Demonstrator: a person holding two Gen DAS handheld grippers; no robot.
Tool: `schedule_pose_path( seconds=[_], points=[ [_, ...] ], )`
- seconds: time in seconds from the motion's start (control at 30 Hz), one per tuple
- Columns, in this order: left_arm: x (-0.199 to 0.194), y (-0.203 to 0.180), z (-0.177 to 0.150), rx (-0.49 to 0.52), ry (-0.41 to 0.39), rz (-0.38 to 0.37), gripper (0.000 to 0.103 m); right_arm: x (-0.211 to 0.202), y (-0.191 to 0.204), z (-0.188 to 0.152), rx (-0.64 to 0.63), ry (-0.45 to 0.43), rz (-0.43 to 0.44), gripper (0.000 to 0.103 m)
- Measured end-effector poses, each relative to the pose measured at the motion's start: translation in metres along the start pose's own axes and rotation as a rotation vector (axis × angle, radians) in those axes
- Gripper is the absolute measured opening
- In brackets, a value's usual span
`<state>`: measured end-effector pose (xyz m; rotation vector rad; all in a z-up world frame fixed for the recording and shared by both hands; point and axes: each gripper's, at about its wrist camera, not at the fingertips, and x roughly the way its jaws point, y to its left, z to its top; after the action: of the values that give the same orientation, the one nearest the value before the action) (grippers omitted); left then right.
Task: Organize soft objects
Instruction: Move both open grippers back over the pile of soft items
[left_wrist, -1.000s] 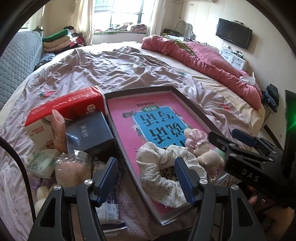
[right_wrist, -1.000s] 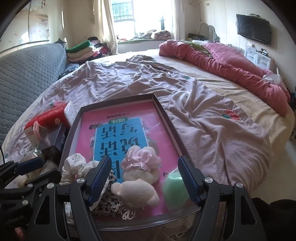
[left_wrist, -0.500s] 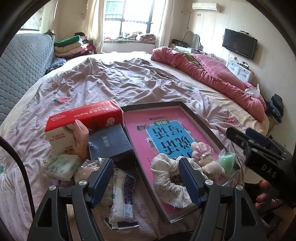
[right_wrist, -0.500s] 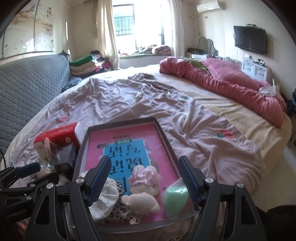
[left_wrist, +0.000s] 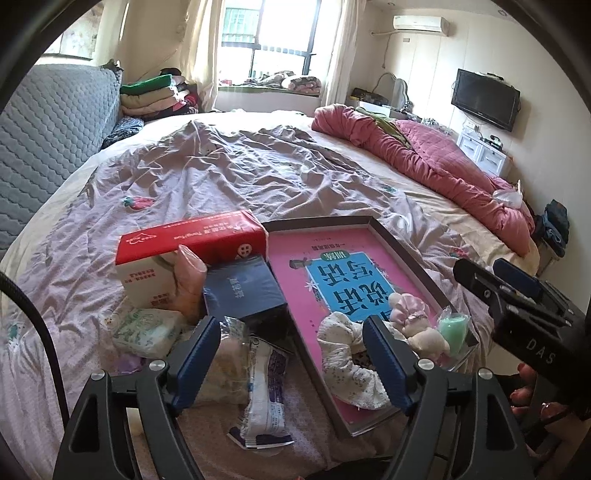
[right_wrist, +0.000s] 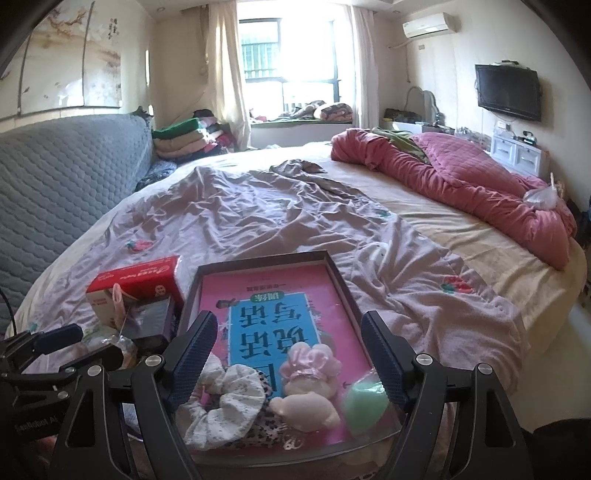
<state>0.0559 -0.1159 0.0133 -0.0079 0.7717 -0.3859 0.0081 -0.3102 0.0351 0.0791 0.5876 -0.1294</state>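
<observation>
Left wrist view: left tool (left_wrist: 291, 350) jaws opening, nothing between them, hovering over bed (left_wrist: 229, 177) clutter. Right tool (right_wrist: 288, 354) jaws also opening, empty, hanging above tray (right_wrist: 343, 291). Scrunchie (right_wrist: 225, 406), pink plush (right_wrist: 310, 380) and green ball (right_wrist: 365, 406) are lying at tray's near end.

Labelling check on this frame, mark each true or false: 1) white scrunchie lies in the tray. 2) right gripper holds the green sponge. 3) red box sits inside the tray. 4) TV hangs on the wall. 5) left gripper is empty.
1) True: the white scrunchie lies in the tray.
2) False: the right gripper is opening with nothing gripped; the green sponge rests in the tray.
3) False: the red box sits on the bed beside the tray.
4) True: TV.
5) True: the left gripper, opening, holds nothing.
</observation>
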Motion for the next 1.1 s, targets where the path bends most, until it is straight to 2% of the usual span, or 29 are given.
schedule_pose_path(
  seconds=[0.8, 1.1],
  points=[
    [-0.014, 0.034, 0.007, -0.072, -0.011, 0.017, 0.079, -0.004, 0.037, 0.003, -0.048, -0.001, 0.04, 0.081],
    [-0.019, 0.044, 0.01, -0.092, -0.014, 0.045, 0.079, -0.005, 0.045, 0.006, -0.051, -0.003, 0.055, 0.082]
  ],
)
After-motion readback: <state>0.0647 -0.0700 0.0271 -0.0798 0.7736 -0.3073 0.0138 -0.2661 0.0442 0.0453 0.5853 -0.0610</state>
